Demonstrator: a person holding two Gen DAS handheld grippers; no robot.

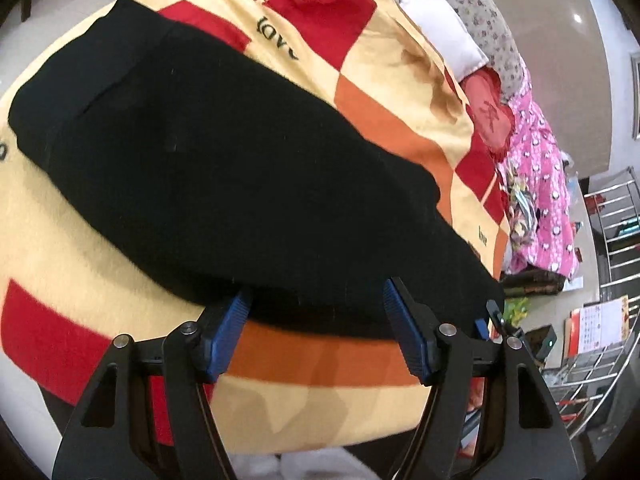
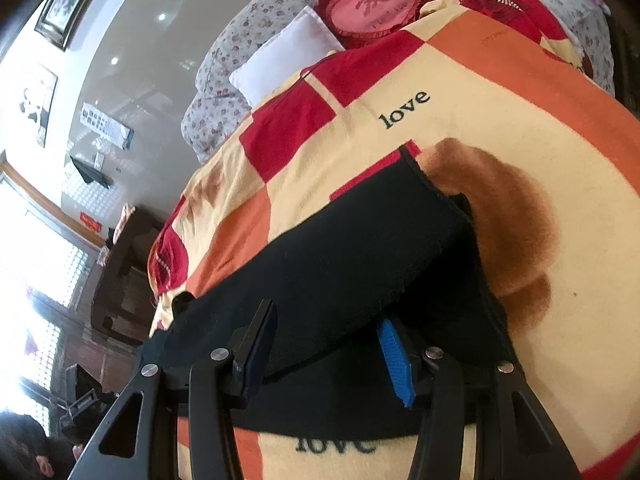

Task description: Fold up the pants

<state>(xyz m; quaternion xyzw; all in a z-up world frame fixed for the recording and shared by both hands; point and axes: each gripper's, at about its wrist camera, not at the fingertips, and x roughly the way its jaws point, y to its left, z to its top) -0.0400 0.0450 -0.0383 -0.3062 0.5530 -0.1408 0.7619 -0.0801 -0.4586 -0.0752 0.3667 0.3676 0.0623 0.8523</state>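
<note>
The black pants [image 1: 220, 160] lie folded in a long band across a yellow, red and orange blanket [image 1: 400, 80]. My left gripper [image 1: 318, 304] stands wide open at their near edge. Its blue pads [image 1: 236, 312] sit either side of the hem and do not press on it. In the right wrist view the pants [image 2: 340, 248] show a folded layer on top. My right gripper [image 2: 326, 328] straddles that layer's near edge with its jaws apart and cloth lying flat between them. A small part of the right gripper [image 1: 488, 318] shows at the pants' right end.
A white pillow [image 2: 288, 52] and a red heart cushion [image 2: 376, 4] lie at the head of the bed. Pink patterned cloth [image 1: 548, 184] is heaped along the far side. A metal rack [image 1: 612, 240] stands on the floor. There is dark wooden furniture [image 2: 120, 272], and a person [image 2: 36, 452] at the lower left.
</note>
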